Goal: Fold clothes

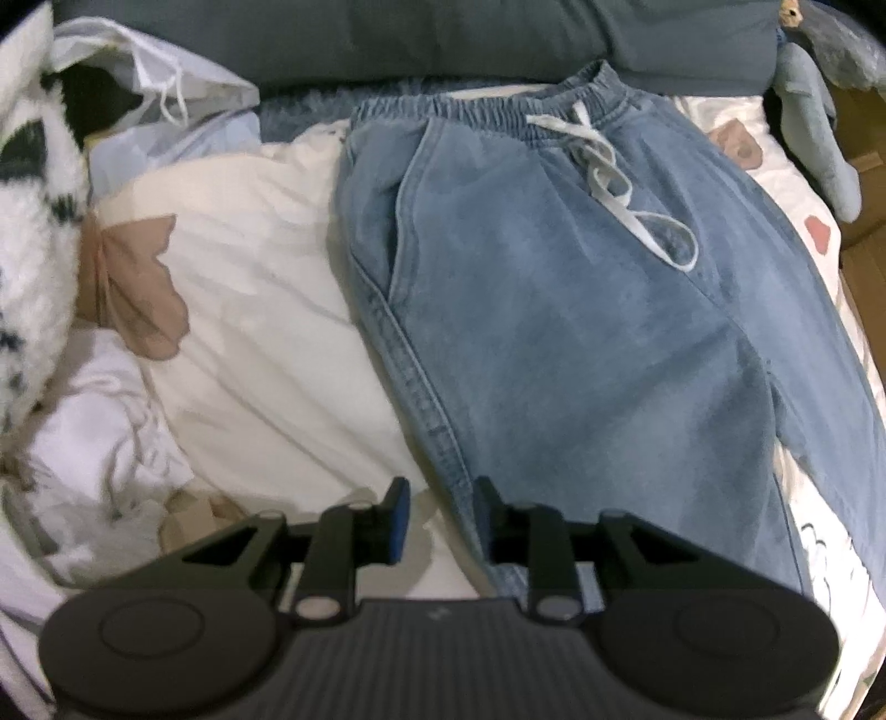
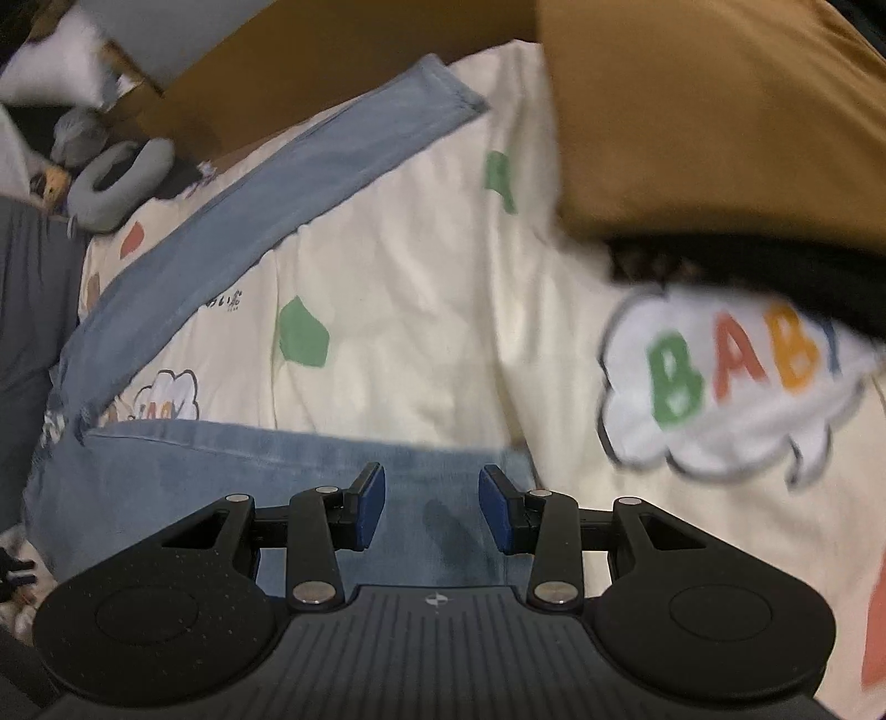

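Jeans [image 1: 581, 310] lie flat on your bed, on the cream printed duvet [image 2: 432, 266], with the elastic waistband and its white drawstring [image 1: 614, 183] at the far end by the grey pillow [image 1: 443, 39] and both legs running back toward you. Your left gripper [image 1: 440, 518] hangs over the left outer seam of the denim with its jaws parted and nothing between the blue pads. Your right gripper [image 2: 432, 507] stands just above the hem end of one trouser leg, jaws open and empty, while the other leg stretches away diagonally toward the brown cardboard box [image 2: 720, 111].
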